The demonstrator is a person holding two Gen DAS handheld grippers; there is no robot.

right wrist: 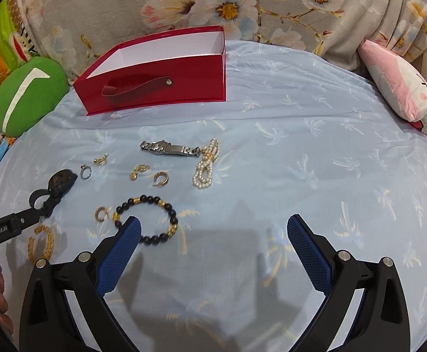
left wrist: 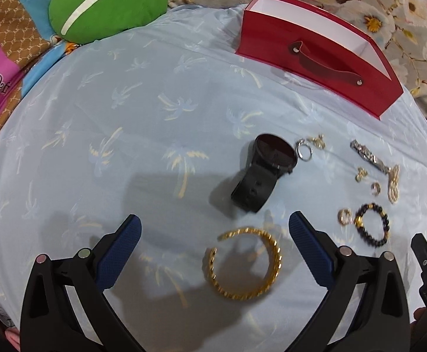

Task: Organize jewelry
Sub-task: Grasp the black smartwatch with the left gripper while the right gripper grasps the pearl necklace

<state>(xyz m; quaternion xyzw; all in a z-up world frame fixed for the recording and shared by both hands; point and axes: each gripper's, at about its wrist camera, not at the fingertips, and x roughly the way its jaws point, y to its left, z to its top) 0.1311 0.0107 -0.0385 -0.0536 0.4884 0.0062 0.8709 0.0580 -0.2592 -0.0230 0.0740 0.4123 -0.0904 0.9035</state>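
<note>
My left gripper (left wrist: 215,228) is open above a gold chain bracelet (left wrist: 242,262) that lies between its fingers on the blue sheet. A black watch (left wrist: 262,170) lies just beyond it. My right gripper (right wrist: 213,228) is open and empty; its left finger (right wrist: 119,255) is at a black and gold bead bracelet (right wrist: 149,220). A pearl necklace (right wrist: 206,164), a silver watch (right wrist: 169,148), a silver ring (right wrist: 86,171) and several gold earrings (right wrist: 160,179) are scattered ahead. An open, empty red box (right wrist: 154,82) stands at the back; it also shows in the left wrist view (left wrist: 316,58).
A green cushion (left wrist: 108,3) lies at the back left and a pink plush pillow (right wrist: 404,88) at the right. A floral blanket (right wrist: 242,6) rises behind the box. The left gripper's tip (right wrist: 23,220) shows at the left edge of the right wrist view.
</note>
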